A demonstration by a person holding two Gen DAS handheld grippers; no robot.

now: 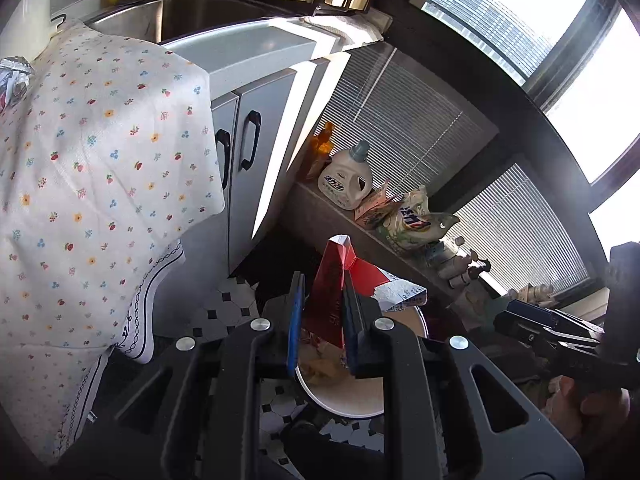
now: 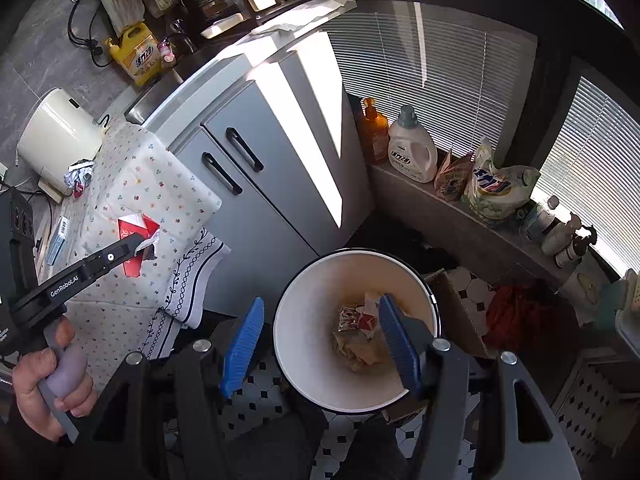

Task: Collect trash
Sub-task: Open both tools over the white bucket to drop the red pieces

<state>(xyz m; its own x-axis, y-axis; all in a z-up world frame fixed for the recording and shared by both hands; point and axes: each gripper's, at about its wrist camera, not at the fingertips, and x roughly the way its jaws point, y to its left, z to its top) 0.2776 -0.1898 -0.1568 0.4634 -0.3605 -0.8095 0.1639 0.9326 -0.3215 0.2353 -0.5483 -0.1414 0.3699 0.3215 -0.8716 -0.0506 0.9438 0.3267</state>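
My left gripper [image 1: 324,300] is shut on a red and white carton [image 1: 334,276], held above the white trash bin [image 1: 344,404] on the floor. In the right wrist view the left gripper [image 2: 144,246] holds the carton [image 2: 136,232] over the edge of the flowered tablecloth [image 2: 132,200]. My right gripper [image 2: 320,328] is open and empty, just above the bin [image 2: 304,320]. Crumpled wrappers [image 2: 360,336] lie in the bin. A crumpled wrapper [image 2: 80,172] and a small blue box [image 2: 58,238] lie on the table.
A grey cabinet [image 2: 260,168] with a sink stands behind the bin. Detergent bottles [image 2: 412,148] and bags [image 2: 496,188] line the window ledge. A cardboard box [image 2: 456,304] and red cloth [image 2: 524,316] sit to the bin's right. A white appliance [image 2: 56,136] stands on the table.
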